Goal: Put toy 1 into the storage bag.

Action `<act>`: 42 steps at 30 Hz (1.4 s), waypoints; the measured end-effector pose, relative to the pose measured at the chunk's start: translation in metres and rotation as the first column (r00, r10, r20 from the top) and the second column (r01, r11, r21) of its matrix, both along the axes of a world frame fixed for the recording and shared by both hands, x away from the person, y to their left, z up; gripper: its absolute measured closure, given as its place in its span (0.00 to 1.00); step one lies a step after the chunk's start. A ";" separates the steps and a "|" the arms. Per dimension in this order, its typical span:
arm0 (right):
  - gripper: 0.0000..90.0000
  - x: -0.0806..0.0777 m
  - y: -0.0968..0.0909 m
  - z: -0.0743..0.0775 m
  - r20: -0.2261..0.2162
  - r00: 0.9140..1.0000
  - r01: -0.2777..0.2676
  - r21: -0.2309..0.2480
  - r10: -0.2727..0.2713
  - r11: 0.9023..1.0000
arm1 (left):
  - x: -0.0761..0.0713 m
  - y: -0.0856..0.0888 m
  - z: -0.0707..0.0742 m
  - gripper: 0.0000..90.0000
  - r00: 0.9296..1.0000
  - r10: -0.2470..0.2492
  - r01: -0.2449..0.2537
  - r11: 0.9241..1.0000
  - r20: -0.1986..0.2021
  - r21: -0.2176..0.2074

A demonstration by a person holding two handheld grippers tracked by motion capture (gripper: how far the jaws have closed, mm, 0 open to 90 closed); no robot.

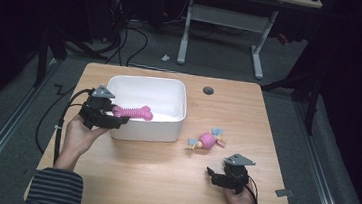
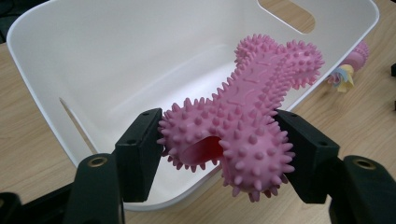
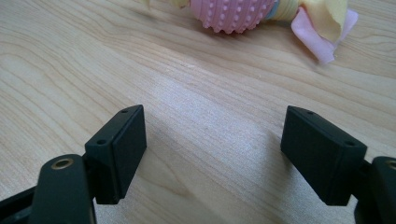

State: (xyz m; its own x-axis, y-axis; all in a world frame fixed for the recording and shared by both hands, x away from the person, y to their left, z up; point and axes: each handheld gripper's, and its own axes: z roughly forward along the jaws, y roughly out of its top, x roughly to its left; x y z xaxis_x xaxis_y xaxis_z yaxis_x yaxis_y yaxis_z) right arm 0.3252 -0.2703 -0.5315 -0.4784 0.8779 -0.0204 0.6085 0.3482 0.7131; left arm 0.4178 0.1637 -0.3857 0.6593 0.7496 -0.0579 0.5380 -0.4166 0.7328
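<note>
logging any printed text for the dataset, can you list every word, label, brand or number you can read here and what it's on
None: no readable text in these pictures.
The pink spiky bone toy has raised marks along its middle, too faint to read as letters.
The white bin, the ball toy and the table carry no print that I can see.

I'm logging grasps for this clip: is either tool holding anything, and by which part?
The left tool grips the pink spiky bone toy by one knobbed end, over the white tub. The right tool is open, holding nothing.
</note>
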 end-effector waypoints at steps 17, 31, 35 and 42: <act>0.25 0.000 0.000 0.000 -0.001 1.000 0.004 0.000 -0.004 1.000 | -0.013 0.006 0.012 0.28 0.998 0.020 -0.015 0.996 0.062 -0.086; 0.25 0.000 0.000 0.000 -0.002 1.000 0.008 0.002 -0.008 1.000 | -0.038 0.023 0.014 0.29 0.991 0.066 -0.055 0.994 0.120 -0.090; 0.25 0.000 0.000 0.000 -0.002 1.000 0.008 0.002 -0.008 1.000 | -0.043 0.029 0.013 0.29 0.991 0.074 -0.063 0.993 0.109 -0.101; 0.25 0.001 0.000 0.000 0.001 1.000 0.006 -0.002 -0.006 1.000 | -0.053 0.037 0.015 0.29 0.987 0.099 -0.081 0.987 0.127 -0.142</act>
